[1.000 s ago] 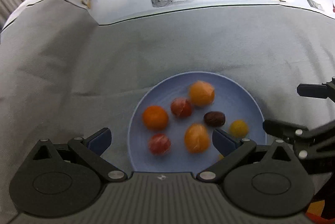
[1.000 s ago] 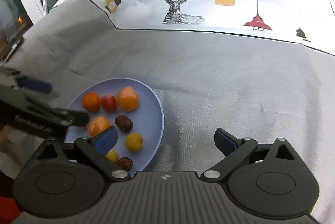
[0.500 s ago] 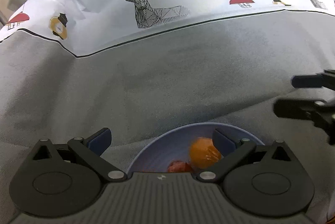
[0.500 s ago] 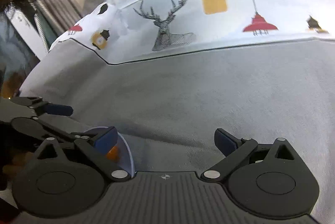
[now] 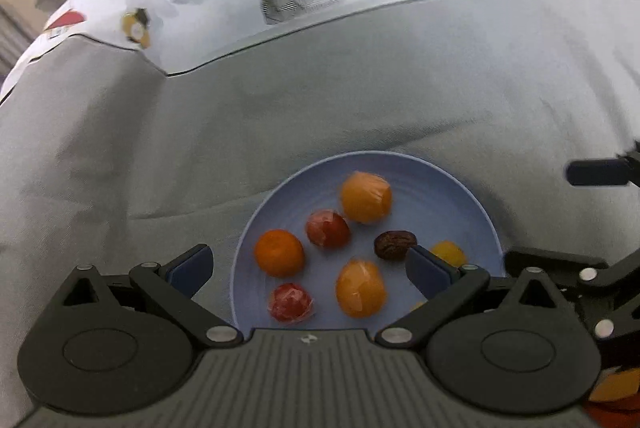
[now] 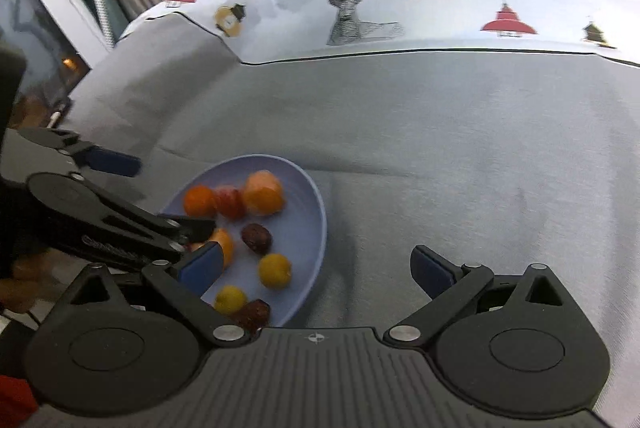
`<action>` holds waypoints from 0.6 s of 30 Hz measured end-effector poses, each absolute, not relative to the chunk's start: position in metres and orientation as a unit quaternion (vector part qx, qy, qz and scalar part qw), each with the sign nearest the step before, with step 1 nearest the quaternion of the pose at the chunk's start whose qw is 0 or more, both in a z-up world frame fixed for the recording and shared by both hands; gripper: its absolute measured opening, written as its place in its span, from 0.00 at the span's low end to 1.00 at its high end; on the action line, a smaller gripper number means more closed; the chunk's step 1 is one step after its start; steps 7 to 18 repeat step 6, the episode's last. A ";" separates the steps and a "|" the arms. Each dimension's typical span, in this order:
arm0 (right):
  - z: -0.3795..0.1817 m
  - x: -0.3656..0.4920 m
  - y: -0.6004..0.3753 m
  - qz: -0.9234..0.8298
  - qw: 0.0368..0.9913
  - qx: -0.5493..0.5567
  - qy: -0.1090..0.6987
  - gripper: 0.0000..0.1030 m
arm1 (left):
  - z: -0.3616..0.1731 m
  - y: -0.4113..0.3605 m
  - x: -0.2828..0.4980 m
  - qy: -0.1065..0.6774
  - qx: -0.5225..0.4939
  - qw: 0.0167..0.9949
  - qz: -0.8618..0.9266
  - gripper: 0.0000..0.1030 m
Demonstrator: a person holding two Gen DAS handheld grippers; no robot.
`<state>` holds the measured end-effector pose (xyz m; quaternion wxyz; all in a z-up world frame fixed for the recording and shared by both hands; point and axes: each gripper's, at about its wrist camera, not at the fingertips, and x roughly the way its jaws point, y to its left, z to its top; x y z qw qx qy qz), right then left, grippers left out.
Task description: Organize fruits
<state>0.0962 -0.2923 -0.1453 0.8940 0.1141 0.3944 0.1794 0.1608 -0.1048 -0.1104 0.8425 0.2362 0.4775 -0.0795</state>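
- Left gripper: fingers spread, empty, over the blue plate's near rim at lower centre; fruits inside, one cut off.
- Grey cloth lies bare at right.
- Right gripper: fingers spread, empty.

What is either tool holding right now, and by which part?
Nothing. The left tool and right tool are both open and empty; all fruit lies loose on the blue plate.
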 end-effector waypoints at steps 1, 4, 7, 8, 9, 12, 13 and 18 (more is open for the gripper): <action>-0.144 0.092 -0.292 0.168 0.898 0.106 0.393 0.97 | -0.109 -0.101 0.158 0.481 0.231 0.843 -0.072 0.99; -0.134 0.082 -0.289 0.155 0.899 0.091 0.399 0.96 | -0.101 -0.089 0.145 0.486 0.209 0.846 -0.059 0.99; -0.122 0.075 -0.283 0.158 0.901 0.078 0.395 0.96 | -0.093 -0.084 0.138 0.487 0.205 0.848 -0.052 0.99; -0.122 0.075 -0.283 0.158 0.901 0.078 0.395 0.96 | -0.093 -0.084 0.138 0.487 0.205 0.848 -0.052 0.99; -0.122 0.075 -0.283 0.158 0.901 0.078 0.395 0.96 | -0.093 -0.084 0.138 0.487 0.205 0.848 -0.052 0.99; -0.122 0.075 -0.283 0.158 0.901 0.078 0.395 0.96 | -0.093 -0.084 0.138 0.487 0.205 0.848 -0.052 0.99; -0.122 0.075 -0.283 0.158 0.901 0.078 0.395 0.96 | -0.093 -0.084 0.138 0.487 0.205 0.848 -0.052 0.99; -0.122 0.075 -0.283 0.158 0.901 0.078 0.395 0.96 | -0.093 -0.084 0.138 0.487 0.205 0.848 -0.052 0.99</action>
